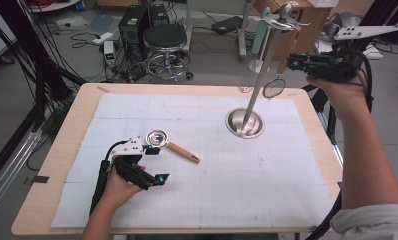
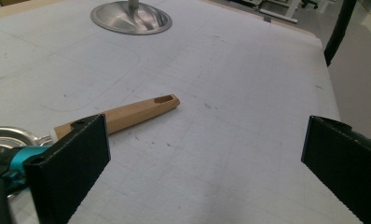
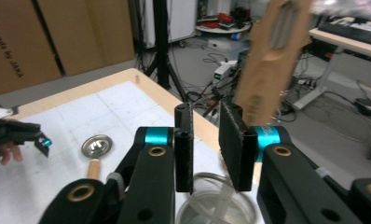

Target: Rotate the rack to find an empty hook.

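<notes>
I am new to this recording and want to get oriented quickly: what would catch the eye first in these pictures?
First, the tall steel utensil stand on its round base at the far right of the white mat, with a small strainer hanging from its top. Next, the right gripper, held high beside that strainer's wooden handle, jaws slightly apart. Near the front left lies a small steel ladle with a wooden handle, beside the open left gripper.

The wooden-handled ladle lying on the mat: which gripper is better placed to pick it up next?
Left. The left gripper rests open on the mat right beside the ladle, its handle near the jaws. The right gripper is raised by the rack.
</notes>
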